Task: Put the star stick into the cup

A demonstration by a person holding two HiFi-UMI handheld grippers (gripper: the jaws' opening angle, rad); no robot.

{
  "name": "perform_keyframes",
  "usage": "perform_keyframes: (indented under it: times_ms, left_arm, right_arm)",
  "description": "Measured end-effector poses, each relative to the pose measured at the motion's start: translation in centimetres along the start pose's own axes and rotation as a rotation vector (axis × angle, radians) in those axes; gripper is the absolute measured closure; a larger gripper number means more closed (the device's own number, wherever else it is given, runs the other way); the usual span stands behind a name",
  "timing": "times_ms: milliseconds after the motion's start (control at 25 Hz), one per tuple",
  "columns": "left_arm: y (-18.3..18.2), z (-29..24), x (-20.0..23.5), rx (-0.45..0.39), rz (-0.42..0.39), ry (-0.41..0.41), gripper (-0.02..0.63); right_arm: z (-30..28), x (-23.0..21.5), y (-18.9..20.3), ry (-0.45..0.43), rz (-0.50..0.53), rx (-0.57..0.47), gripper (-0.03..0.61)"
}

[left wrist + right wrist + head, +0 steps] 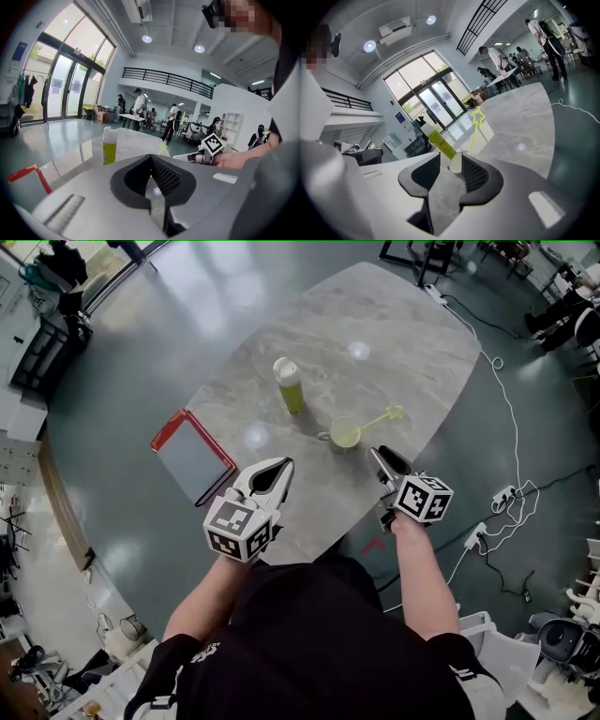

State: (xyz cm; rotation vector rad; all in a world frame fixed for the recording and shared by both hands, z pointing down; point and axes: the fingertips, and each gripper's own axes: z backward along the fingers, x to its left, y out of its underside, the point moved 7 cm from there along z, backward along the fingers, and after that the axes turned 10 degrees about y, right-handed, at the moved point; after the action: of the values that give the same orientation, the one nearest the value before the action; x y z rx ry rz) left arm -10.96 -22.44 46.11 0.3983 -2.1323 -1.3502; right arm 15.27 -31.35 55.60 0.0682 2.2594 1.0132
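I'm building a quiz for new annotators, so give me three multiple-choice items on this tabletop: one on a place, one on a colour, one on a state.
1. Where is the star stick?
A. lying flat
B. standing in the cup
C. out of view

2. What colour is the rim of the flat tray?
A. red
B. blue
C. white

3. How do the jaws of the right gripper stand?
A. shut on the star stick
B. shut on the cup
C. apart, holding nothing

Key:
1 B: the stick leans out of the cup, star end up.
2 A: a red edge frames the grey panel.
3 C: the right gripper view shows a clear gap, with the cup beyond it.
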Motion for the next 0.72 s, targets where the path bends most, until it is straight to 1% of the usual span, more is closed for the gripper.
perform_keyframes:
  times_ms: [120,240,280,400,520,600,720]
  left_arm:
    - [-0.1,1.4,-0.7,-0.026,0.006,-0.009,0.612]
    - [0.0,3.6,-1.2,-0.036,-0.005,-0.011,0.612]
    - [0.0,4.4,-1.4,-0.032,-0.026,-0.010,0.612]
    - [-0.4,6.6,-1.8,-0.018,-0.128,0.012,0.612]
    - [-1.3,9.5,-1.3,-0.017,-0.192,0.037,0.612]
    - [-1.6,11.4,-0.8,-0.027,-0.215,0.050,0.612]
    - [-1.5,13.9,-0.5,-0.044,-0.202,0.081,0.612]
  right_arm:
    - [0.8,1.5,-0.4,-0.020,0.065,-0.011,0.434]
    - [2.4,4.0,-0.6,-0.046,0.119,-0.033,0.440]
    - [3.2,5.0,-0.5,-0.051,0.133,-0.042,0.442]
    - [5.6,7.8,-0.3,-0.048,0.163,-0.080,0.451]
    - [7.4,11.1,0.5,-0.038,0.157,-0.127,0.456]
    - [8.4,13.4,1.3,-0.034,0.158,-0.157,0.463]
    - [9.7,16.7,2.7,-0.016,0.172,-0.193,0.468]
